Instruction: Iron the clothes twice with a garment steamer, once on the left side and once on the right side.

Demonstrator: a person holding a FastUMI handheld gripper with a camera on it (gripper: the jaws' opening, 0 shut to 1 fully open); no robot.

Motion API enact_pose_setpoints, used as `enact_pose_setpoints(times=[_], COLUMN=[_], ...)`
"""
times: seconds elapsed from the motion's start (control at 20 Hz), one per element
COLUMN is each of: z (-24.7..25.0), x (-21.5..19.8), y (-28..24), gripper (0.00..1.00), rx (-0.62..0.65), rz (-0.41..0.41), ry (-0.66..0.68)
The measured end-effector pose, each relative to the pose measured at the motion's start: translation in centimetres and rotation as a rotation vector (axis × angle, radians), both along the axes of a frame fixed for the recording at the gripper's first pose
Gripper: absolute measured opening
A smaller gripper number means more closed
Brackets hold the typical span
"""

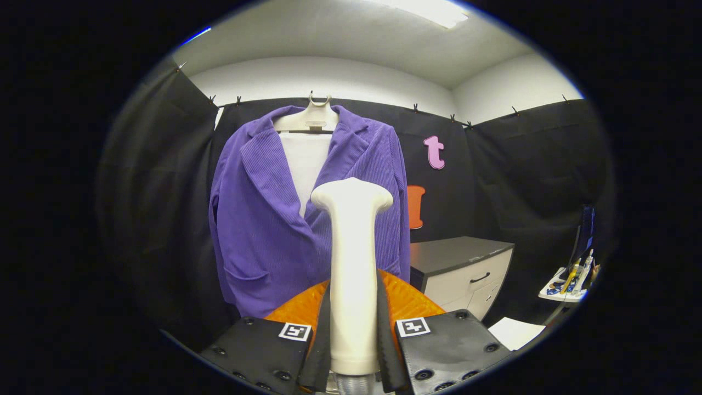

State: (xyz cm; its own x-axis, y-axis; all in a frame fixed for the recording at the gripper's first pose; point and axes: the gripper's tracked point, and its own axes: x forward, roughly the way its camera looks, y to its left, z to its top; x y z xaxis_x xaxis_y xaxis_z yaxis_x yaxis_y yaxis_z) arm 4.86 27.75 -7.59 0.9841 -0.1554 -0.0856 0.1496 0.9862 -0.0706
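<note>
Purple corduroy jacket hangs on a white hanger against the black booth wall, open front showing a white panel behind the lapels; it sits beyond the jaws, slightly left of centre. Right of it, a grey-topped cabinet with white drawers, then a small tabletop with pens and clutter by the far wall. White sheet of paper lies low beside the right finger. Cream garment steamer stands upright between the fingers, T-shaped head at the top overlapping the jacket's lower front in view; contact with the fabric can't be judged. Gripper jaws closed tight on the steamer's handle, both pads pressing its sides, orange body behind.
</note>
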Motion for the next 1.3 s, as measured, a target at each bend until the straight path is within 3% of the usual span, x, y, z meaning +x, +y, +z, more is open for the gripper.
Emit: enact_pose_setpoints(times=[0.65, 1.3], z=[7.4, 3.0], x=[5.2, 8.1], y=[6.6, 13.4], gripper=[0.43, 0.43], rx=[0.036, -0.010], rz=[0.108, 0.216], ry=[-0.092, -0.008])
